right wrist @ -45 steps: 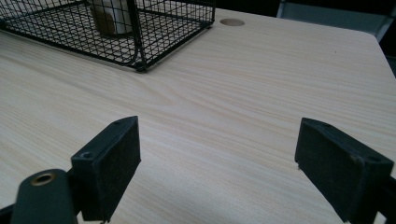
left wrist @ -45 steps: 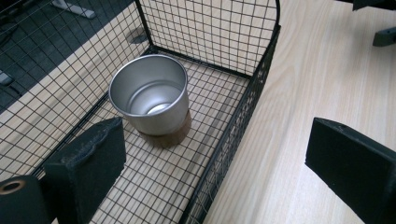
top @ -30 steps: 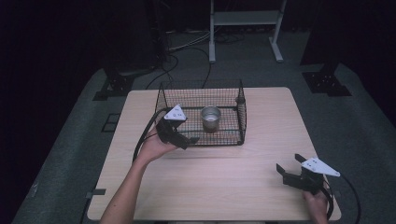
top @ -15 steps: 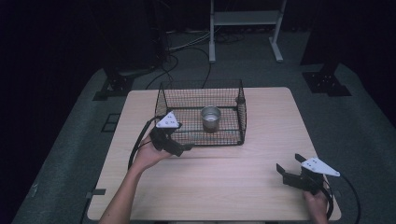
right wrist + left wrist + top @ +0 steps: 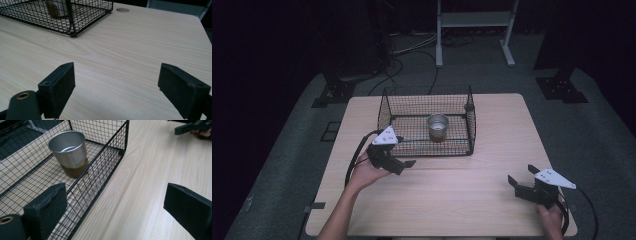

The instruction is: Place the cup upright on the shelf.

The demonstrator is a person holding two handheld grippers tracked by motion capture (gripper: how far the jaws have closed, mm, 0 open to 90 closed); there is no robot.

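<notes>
A black wire basket (image 5: 472, 122) stands at the back middle of the wooden table (image 5: 492, 210). Inside it a steel cup (image 5: 437, 126) sits upright on a brown base. In the left gripper view the steel cup (image 5: 68, 149) lies behind the wire basket's front wall (image 5: 105, 173). My left gripper (image 5: 404, 159) is open just in front of the basket's near left corner, nothing between its jaws. My right gripper (image 5: 523, 176) is open near the table's front right, holding nothing. The right gripper view shows the wire basket's corner (image 5: 72, 32) far ahead at the upper left.
A round hole (image 5: 122, 10) marks the table top beyond the basket. A white metal stand (image 5: 472, 20) and cables lie on the dark floor behind the table. The other hand's gripper (image 5: 192, 126) appears at the top right of the left gripper view.
My left gripper has drawn back from over the basket's left side toward the near edge and now sits in front of the basket. The right gripper has stayed in place.
</notes>
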